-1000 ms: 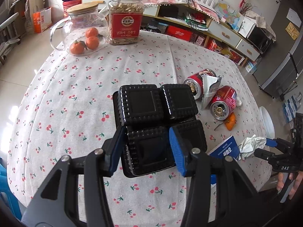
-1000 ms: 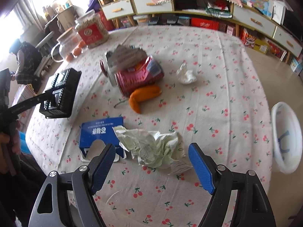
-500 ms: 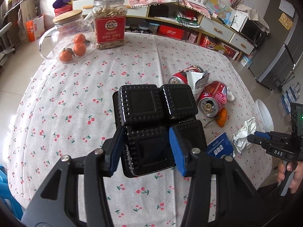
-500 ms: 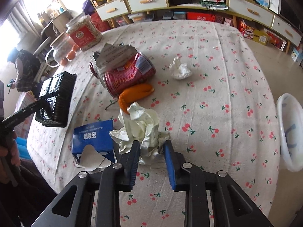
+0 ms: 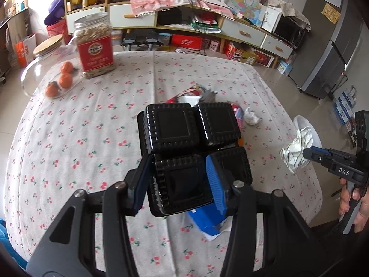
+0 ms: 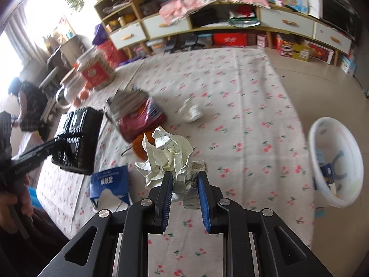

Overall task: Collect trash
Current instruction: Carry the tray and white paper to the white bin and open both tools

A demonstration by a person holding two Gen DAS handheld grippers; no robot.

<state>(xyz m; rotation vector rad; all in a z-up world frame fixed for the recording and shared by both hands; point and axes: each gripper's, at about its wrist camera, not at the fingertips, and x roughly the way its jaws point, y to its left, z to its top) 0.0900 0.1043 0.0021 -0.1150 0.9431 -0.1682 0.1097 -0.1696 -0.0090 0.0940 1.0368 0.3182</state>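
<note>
Three oranges [image 5: 61, 81], one jar [image 5: 95, 48], one tray [image 5: 193, 152].

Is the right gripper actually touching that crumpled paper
Touching. In the right wrist view the right gripper has its blue fingers pressed against the crumpled paper, jaws closing on it, wad bulging above them.

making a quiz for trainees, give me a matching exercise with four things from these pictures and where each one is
Things:
1. crumpled paper
2. black tray
3. white bin
4. blue box

Places:
A. on the floor beside the table
B. lying on the cherry tablecloth
C. in the left hand-held gripper
D. in the right hand-held gripper

Pairs: 1-D, 2-C, 3-A, 4-B
</note>
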